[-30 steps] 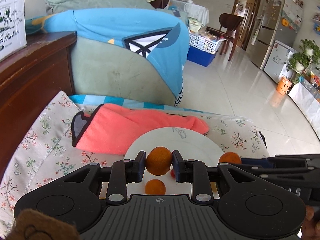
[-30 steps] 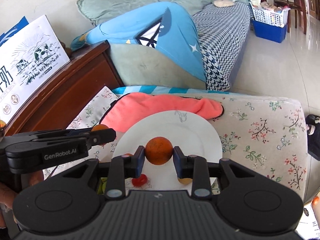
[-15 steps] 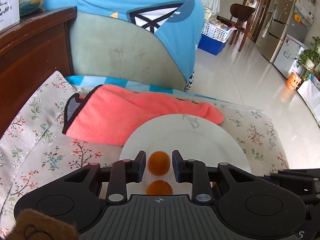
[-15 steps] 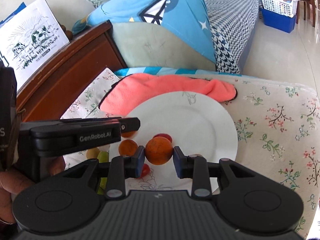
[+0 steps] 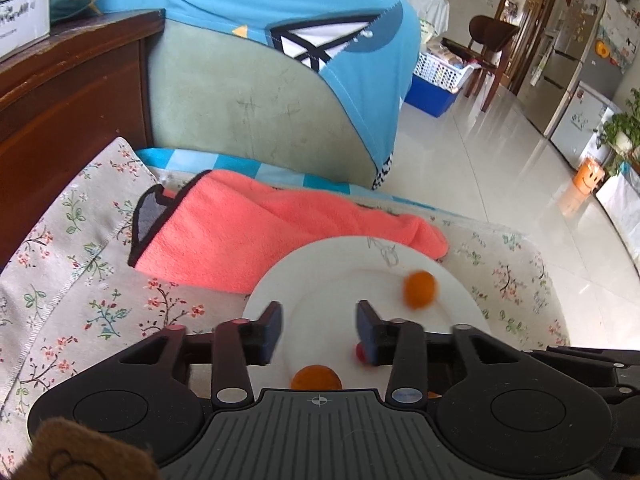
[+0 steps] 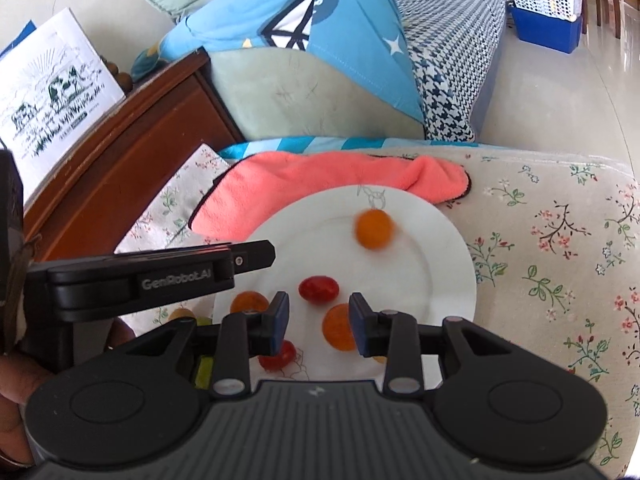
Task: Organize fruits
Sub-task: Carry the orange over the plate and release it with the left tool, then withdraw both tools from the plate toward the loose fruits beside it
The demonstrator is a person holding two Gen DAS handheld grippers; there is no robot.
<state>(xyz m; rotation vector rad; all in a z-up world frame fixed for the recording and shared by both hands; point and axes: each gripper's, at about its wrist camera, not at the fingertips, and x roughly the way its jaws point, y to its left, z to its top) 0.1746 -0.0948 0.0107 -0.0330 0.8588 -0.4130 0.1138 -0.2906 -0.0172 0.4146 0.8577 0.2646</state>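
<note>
L gripper: jaws spread, nothing between them, over near-left part of plate; its black body also shows from the side in R view
R gripper: jaws apart, empty, over near edge of plate
Plate: white, round, on floral cloth; far rim just touching/overlapping coral towel
Blurred orange fruit: motion-smeared, on far-right part of plate, apart from both grippers; same fruit in L view
Red tomato: on plate, mid, nearer than blurred fruit
Orange fruit: on plate, seen between R jaws but not held
2nd red tomato: near plate's near edge, partly hidden by R finger
Small orange fruit: at plate's left rim, under L gripper body
Yellow-green fruits: off plate, left of it, mostly hidden
Sofa: behind towel, blue garment draped over
</note>
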